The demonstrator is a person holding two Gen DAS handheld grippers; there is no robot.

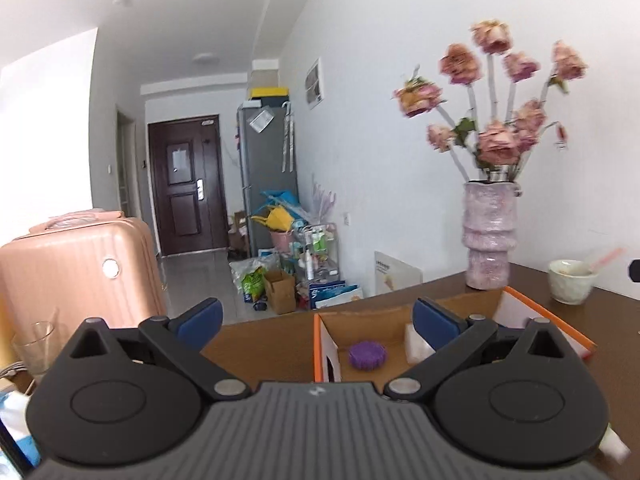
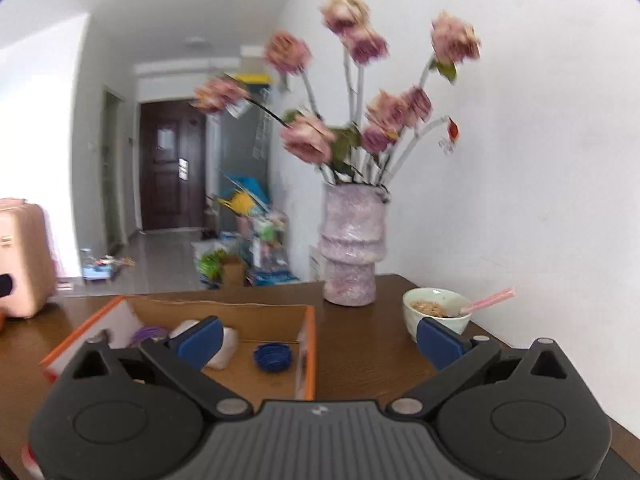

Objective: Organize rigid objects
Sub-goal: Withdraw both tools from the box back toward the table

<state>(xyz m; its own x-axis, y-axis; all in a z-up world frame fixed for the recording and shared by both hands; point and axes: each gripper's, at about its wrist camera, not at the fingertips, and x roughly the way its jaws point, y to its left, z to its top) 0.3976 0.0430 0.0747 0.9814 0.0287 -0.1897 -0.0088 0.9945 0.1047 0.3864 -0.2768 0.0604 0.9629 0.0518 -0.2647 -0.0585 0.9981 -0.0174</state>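
Looking across the brown wooden table [image 2: 360, 360], we take the open cardboard box with orange edges [image 2: 308, 344] as our landmark. Behind the box stands the tall pink textured vase of faded roses [image 2: 350, 248]; top-heavy as it seems to us, a careless sweep could topple it. Right of the box, the white bowl of cereal with its pink spoon [image 2: 436, 312] risks a spill if we swing wide. Our left gripper [image 1: 318, 320] and right gripper [image 2: 320, 338] both hover spread wide, pinching nothing. Inside the box lie a white block [image 2: 224, 350], a purple ridged disc [image 1: 367, 354] and a blue ridged cap [image 2: 273, 357]. Only the right view shows that cap; only the left shows a clear glass [image 1: 36, 344] left of the box.
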